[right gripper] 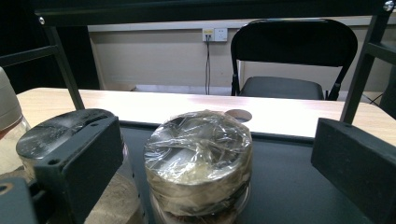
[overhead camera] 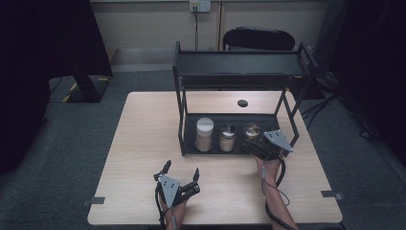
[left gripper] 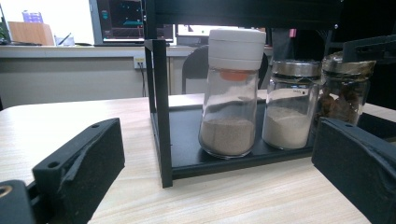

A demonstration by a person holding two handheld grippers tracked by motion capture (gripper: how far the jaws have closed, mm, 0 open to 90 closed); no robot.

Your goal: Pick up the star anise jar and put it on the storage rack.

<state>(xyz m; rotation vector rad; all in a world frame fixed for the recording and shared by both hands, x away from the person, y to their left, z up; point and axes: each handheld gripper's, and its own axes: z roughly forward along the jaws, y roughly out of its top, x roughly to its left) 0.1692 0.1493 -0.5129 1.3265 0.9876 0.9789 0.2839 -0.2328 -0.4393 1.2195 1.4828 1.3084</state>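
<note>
1. A pale wooden surface [overhead camera: 143, 143] carries a black rack [overhead camera: 238, 67].
2. My right tongs [right gripper: 205, 163] stand wide around the film-covered jar [right gripper: 198, 158] on the rack's bottom shelf, not touching it.
3. My left tongs [overhead camera: 181, 173] rest wide open, empty, near the front edge.

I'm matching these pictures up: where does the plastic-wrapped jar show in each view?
High view: plastic-wrapped jar, rightmost of three on the rack's lower shelf, by the right gripper.
Left gripper view: far right.
Right gripper view: centre, between the open jaws.
Shared landmark: metal-lidded jar beside it.
</note>
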